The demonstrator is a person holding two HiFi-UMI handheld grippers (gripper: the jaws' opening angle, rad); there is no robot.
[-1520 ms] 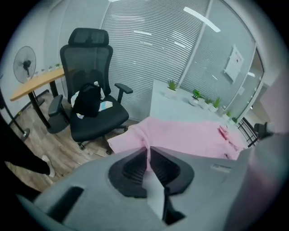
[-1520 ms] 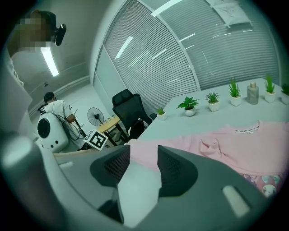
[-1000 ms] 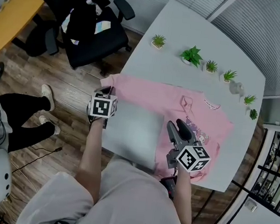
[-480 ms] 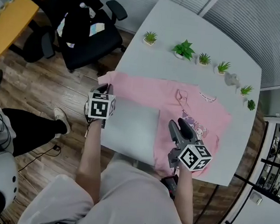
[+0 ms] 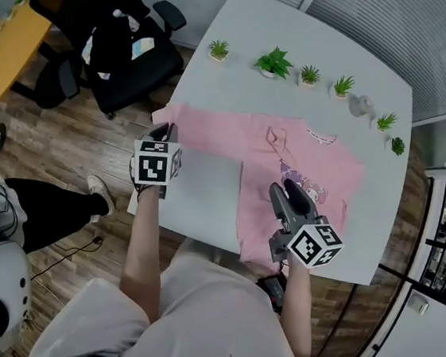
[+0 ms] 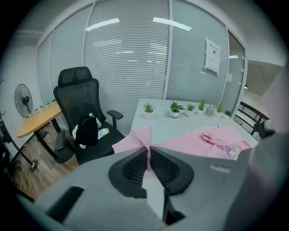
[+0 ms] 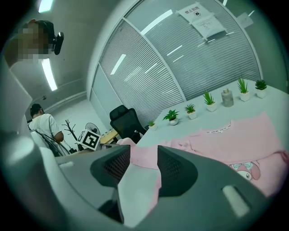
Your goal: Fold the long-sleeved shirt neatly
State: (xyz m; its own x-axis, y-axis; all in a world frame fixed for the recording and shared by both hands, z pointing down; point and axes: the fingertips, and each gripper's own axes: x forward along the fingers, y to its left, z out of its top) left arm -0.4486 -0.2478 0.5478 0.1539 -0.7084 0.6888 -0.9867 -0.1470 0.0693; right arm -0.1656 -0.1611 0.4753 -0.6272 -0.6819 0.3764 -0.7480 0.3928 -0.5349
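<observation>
Six potted plants [image 5: 274, 62], one pink shirt [image 5: 321, 157], one office chair [image 5: 118, 50]

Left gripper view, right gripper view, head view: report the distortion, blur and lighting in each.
Left gripper view: heavy fisheye, black rounded corners, blinds bowed; the left tool up close is soft, the pink shirt pinched in it sharper further off. Right gripper view: same fisheye, ceiling light strip blown out, greenish cast. Head view: even light, no harsh shadows, white table free of glare.
</observation>
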